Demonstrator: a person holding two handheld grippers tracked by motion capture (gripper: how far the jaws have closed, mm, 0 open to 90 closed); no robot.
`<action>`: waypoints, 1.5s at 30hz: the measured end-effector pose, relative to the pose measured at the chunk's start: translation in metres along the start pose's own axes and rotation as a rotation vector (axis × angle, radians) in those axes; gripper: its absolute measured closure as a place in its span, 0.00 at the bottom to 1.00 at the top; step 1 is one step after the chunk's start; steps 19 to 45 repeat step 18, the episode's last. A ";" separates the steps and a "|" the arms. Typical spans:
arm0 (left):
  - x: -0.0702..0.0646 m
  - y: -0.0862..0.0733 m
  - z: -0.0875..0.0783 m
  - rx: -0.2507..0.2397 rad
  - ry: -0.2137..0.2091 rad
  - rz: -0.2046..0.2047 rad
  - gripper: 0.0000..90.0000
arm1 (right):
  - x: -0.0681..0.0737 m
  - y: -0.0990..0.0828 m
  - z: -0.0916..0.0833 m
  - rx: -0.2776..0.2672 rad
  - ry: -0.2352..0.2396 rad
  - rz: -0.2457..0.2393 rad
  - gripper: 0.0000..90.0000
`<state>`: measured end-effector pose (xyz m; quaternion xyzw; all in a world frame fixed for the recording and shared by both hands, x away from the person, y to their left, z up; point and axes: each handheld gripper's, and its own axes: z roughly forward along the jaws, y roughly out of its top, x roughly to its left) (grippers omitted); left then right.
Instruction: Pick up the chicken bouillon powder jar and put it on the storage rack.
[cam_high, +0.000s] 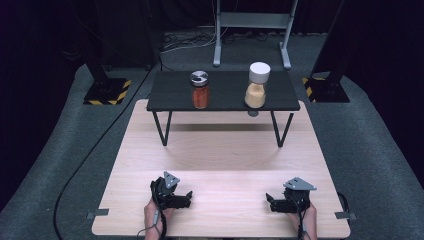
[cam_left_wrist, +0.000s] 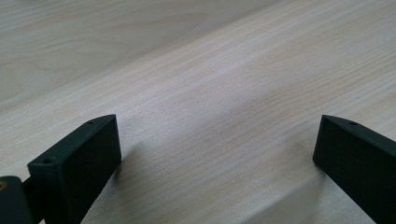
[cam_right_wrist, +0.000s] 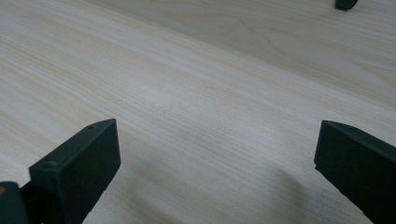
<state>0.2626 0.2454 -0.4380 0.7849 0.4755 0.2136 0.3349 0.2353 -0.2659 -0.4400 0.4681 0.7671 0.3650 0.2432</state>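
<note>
Black shelf (cam_high: 170, 90) bears two jars; left tongs (cam_high: 186, 199), right tongs (cam_high: 271, 201) gape.

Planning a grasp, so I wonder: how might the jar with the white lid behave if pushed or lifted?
The jar with the white lid looks tall and waisted with a bulky cap, so a high push may tip it. It seems only partly filled with pale powder, probably light. Its clear wall may be slippery.

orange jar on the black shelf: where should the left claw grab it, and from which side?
Take the orange jar by its glass body below the metal lid, probably from the front, level with the shelf. It stands upright near the front edge, well apart from the white-capped jar, so both sides look free. The left claw is open.
</note>
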 end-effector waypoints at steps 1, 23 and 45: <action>0.000 0.000 0.000 -0.001 0.001 0.000 0.01 | 0.000 0.000 0.000 -0.001 -0.001 0.001 0.00; 0.000 0.000 0.000 0.000 0.002 0.000 0.00 | 0.000 -0.001 0.000 -0.006 -0.004 0.003 0.00; 0.000 0.000 0.000 0.000 0.002 0.000 0.00 | 0.000 -0.001 0.000 -0.006 -0.004 0.003 0.00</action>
